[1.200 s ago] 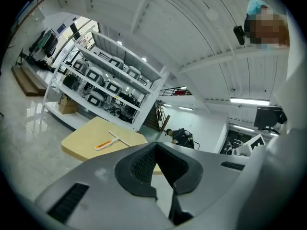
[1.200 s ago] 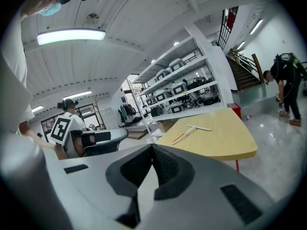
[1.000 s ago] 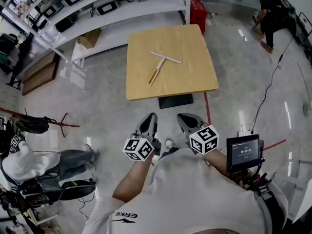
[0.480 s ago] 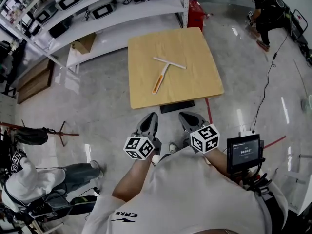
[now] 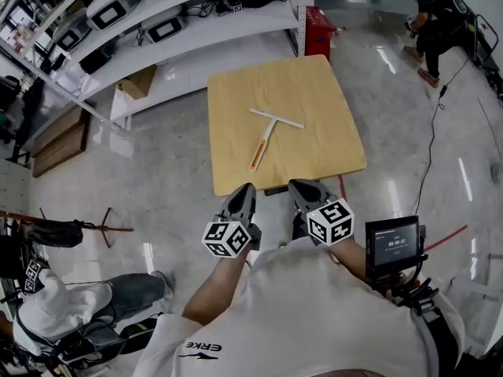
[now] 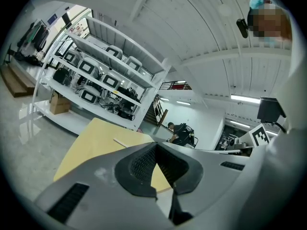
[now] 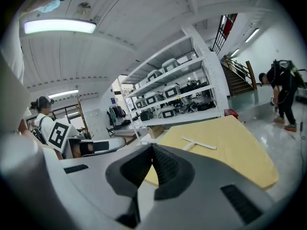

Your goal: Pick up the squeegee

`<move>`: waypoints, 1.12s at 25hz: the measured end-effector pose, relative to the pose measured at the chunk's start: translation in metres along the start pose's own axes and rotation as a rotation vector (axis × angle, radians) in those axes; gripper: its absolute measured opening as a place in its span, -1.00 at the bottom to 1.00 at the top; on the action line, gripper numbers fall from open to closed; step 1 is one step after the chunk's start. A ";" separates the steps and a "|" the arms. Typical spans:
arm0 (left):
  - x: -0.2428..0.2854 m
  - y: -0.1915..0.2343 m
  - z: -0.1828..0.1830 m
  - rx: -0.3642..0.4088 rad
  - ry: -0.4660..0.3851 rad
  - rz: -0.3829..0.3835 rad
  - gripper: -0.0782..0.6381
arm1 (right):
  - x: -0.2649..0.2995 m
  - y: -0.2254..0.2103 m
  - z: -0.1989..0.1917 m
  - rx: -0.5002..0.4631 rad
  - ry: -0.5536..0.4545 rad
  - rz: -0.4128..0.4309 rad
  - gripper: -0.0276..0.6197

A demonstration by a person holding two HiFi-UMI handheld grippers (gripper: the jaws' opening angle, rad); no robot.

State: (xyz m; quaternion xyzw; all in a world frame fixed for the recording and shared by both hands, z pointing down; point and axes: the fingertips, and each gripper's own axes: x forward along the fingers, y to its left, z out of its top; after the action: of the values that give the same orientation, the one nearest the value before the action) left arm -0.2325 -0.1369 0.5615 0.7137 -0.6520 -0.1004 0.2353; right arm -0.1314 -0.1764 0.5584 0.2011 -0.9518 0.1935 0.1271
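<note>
Squeegee lies alone on a wooden table, both tools closed and empty

The T-shaped squeegee [image 5: 269, 132], with a white blade and an orange-ended handle, lies flat near the middle of the light wooden table [image 5: 236, 93], its handle pointing toward the wearer. The left tool [image 5: 244, 188] and the right tool [image 5: 303, 185] are side by side at the table's near edge, well apart from the squeegee. Each has its jaws pressed together with nothing between them. Beyond the table, white shelving [image 5: 169, 42] carries equipment, with a cardboard box [image 5: 140, 81] on a low shelf. Another person [image 5: 434, 14] bends over the grey floor [image 5: 157, 171] at far right.
</note>
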 end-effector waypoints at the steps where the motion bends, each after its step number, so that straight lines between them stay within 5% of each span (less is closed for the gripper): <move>1: 0.000 0.000 0.002 0.003 0.001 -0.001 -0.77 | 0.001 0.000 0.003 0.000 -0.002 -0.002 -0.90; 14: 0.012 0.012 0.007 0.022 0.063 -0.004 -0.77 | 0.003 -0.009 0.024 0.016 -0.009 -0.053 -0.90; 28: 0.021 0.033 -0.026 0.051 0.226 0.024 -0.77 | 0.006 -0.013 0.003 0.088 0.043 -0.083 -0.90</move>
State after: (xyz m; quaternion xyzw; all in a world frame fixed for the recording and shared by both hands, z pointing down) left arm -0.2469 -0.1535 0.6029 0.7185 -0.6322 0.0000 0.2900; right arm -0.1316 -0.1901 0.5616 0.2417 -0.9303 0.2339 0.1465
